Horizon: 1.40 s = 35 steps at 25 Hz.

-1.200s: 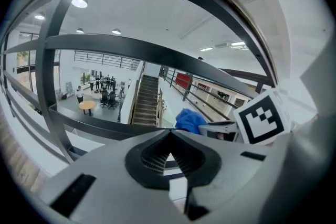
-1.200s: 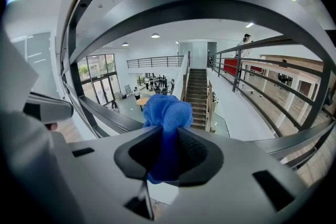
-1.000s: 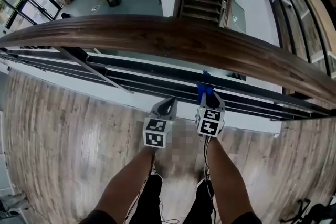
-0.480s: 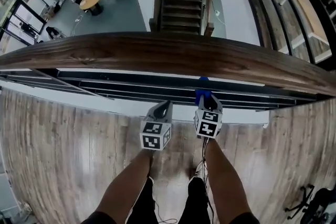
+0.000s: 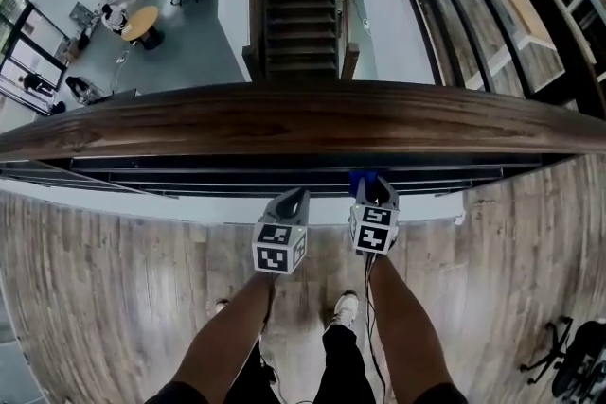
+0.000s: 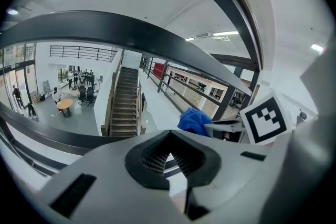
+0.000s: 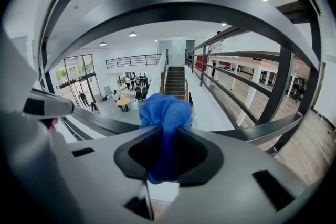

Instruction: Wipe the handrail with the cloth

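A dark wooden handrail (image 5: 312, 119) runs across the head view above black metal rails. Both grippers hang below it, over the wooden floor. My right gripper (image 5: 371, 187) is shut on a blue cloth (image 7: 164, 115), which bunches out past its jaws; a bit of the blue cloth (image 5: 361, 178) shows under the rail. The cloth (image 6: 194, 121) also appears at the right of the left gripper view. My left gripper (image 5: 294, 201) is beside it on the left, shut, with nothing between its jaws. Neither gripper touches the handrail.
Black metal railing bars (image 7: 199, 5) arch close in front of both grippers. Beyond the rail, a staircase (image 5: 298, 0) drops to a lower floor with a round table (image 5: 140, 22) and people. A wheeled chair base (image 5: 576, 360) stands at the lower right.
The view has swung left along the handrail, so the staircase now sits nearer the centre-left. Both grippers hold the same pose below the rail, the cloth still gripped.
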Available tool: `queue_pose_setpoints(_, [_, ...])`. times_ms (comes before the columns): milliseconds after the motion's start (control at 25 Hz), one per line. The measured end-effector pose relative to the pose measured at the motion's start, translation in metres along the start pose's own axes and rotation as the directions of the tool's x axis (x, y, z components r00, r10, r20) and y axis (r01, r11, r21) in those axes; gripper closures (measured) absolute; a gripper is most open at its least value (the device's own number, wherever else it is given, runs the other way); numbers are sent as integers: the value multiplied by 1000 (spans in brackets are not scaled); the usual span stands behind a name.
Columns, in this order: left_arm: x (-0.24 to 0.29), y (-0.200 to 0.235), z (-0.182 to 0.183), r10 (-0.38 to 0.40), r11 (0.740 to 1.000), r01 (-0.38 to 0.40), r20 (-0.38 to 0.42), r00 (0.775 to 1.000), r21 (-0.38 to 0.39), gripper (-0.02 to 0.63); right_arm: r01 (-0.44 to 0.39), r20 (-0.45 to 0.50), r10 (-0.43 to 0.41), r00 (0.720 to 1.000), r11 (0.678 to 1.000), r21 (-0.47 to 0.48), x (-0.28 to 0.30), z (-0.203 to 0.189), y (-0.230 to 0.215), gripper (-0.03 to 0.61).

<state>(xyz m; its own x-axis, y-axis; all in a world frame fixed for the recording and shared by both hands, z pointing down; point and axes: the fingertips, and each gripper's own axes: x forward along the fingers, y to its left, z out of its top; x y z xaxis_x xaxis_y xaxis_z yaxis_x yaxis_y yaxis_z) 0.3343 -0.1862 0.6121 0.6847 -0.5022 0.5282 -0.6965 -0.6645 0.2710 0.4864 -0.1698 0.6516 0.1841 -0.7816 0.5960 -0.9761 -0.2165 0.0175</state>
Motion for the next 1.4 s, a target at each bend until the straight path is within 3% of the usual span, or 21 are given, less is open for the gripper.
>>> queue_pose_setpoints(400, [86,-141,14,-98,995,98,10,995,25,609,61,10,-61,998,998,2,-19,-12,-154,489])
queue_pose_setpoints(760, [139,-236,9,-156,986,157,-19,988,55,609,107,-34,-105,994,993,40,-33,-35,-271,489])
queue_pose_setpoints(1120, [159,-287,4,-201,973,203,-33,979,110,610,222,-67,-217,974,970,100,-42,-47,-381,489])
queue_pose_setpoints(1400, [164,-299,-13,-240,964,242,-25,970,109,609,286,-65,-281,957,954,88,-47,-50,-423,489])
